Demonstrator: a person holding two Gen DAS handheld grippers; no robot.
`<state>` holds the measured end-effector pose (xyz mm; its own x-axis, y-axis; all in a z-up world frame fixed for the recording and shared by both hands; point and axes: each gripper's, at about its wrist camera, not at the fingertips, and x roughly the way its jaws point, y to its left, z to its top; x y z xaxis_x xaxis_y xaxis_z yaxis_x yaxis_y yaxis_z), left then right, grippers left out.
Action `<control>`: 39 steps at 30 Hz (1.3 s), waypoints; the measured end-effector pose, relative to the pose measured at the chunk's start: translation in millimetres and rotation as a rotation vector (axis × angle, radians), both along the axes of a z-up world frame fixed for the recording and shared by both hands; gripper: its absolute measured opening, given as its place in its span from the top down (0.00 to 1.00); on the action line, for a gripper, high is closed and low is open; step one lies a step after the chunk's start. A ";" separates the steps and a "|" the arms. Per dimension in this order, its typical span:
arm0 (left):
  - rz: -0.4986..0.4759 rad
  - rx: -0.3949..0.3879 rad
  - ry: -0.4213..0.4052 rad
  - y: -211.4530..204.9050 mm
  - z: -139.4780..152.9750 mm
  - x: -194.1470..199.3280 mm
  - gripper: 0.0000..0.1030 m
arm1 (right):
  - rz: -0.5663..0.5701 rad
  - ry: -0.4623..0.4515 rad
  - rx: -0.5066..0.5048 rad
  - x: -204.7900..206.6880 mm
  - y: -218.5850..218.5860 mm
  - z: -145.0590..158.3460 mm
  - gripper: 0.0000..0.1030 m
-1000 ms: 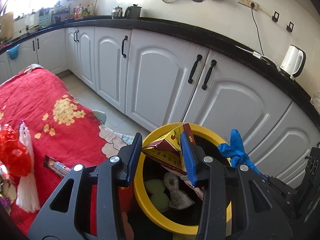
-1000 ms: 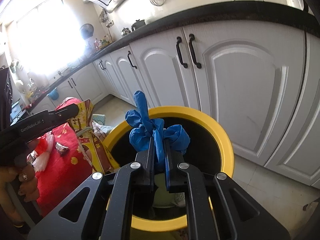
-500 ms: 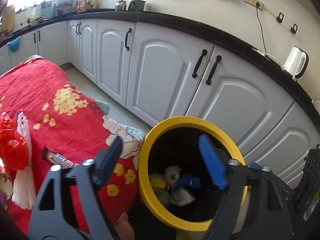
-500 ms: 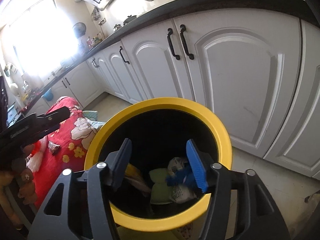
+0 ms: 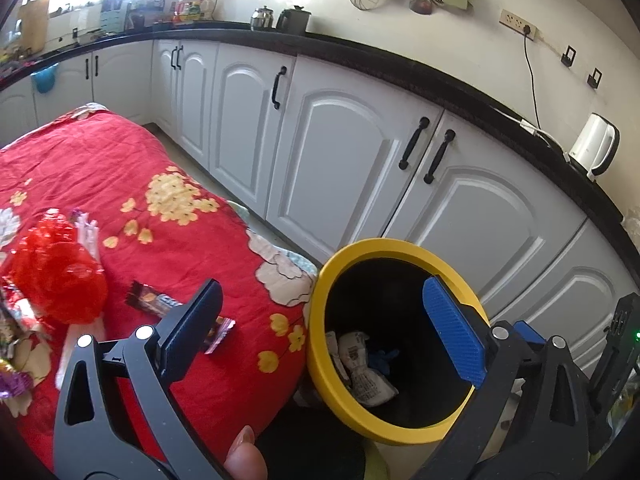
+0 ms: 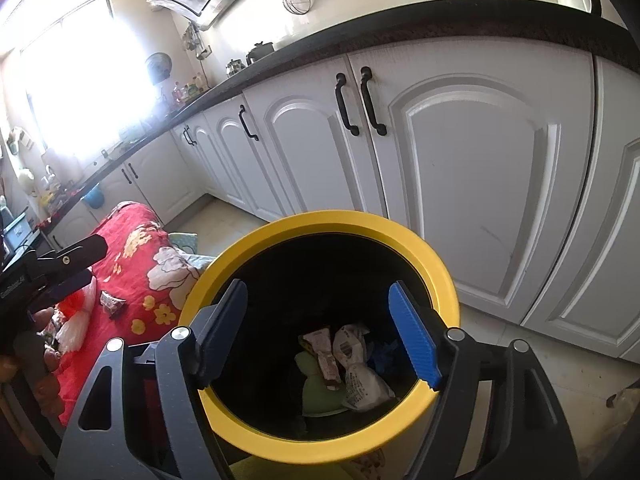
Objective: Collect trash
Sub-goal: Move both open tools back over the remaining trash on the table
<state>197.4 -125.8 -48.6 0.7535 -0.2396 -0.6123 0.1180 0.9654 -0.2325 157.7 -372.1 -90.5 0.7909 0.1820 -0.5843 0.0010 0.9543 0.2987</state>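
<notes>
A yellow-rimmed black bin (image 5: 360,412) stands on the floor beside a table with a red flowered cloth (image 5: 120,184); it also shows in the right wrist view (image 6: 440,280). Inside lie crumpled wrappers (image 6: 360,376), a green piece (image 6: 316,392) and a blue glove (image 6: 382,356). My left gripper (image 5: 320,320) is open and empty above the bin's left rim. My right gripper (image 6: 320,332) is open and empty over the bin mouth. A dark snack wrapper (image 5: 154,302) and red crinkled plastic (image 5: 56,276) lie on the cloth.
White cabinets with black handles (image 5: 424,152) run behind the bin under a black counter (image 5: 400,64). A white kettle (image 5: 594,146) stands on the counter. More wrappers (image 5: 16,376) lie at the table's left edge. Tiled floor (image 6: 540,360) lies right of the bin.
Both grippers opened. The left dropped its yellow-red packet and the right its blue glove into the bin. The left gripper has since swung left toward the table.
</notes>
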 end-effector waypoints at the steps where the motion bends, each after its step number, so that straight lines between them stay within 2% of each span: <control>1: 0.003 0.000 -0.005 1.5 1.3 -0.6 0.11 | 0.002 -0.003 0.000 -0.4 1.0 1.2 0.31; 19: 0.078 0.014 -0.075 43.1 25.9 -27.0 0.11 | 0.084 -0.066 -0.013 -10.6 37.0 31.0 0.31; 24: 0.106 0.013 -0.093 59.5 32.9 -34.6 0.11 | 0.114 -0.091 -0.016 -17.0 53.9 41.2 0.26; 39: 0.205 -0.008 -0.128 116.5 47.7 -55.1 0.11 | 0.236 -0.123 -0.043 -25.5 111.7 62.3 0.26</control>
<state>142.3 -9.3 -0.9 0.8584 -0.0782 -0.5070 -0.0511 0.9704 -0.2361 132.2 -260.4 -28.2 0.7950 0.3464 -0.4980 -0.2564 0.9359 0.2417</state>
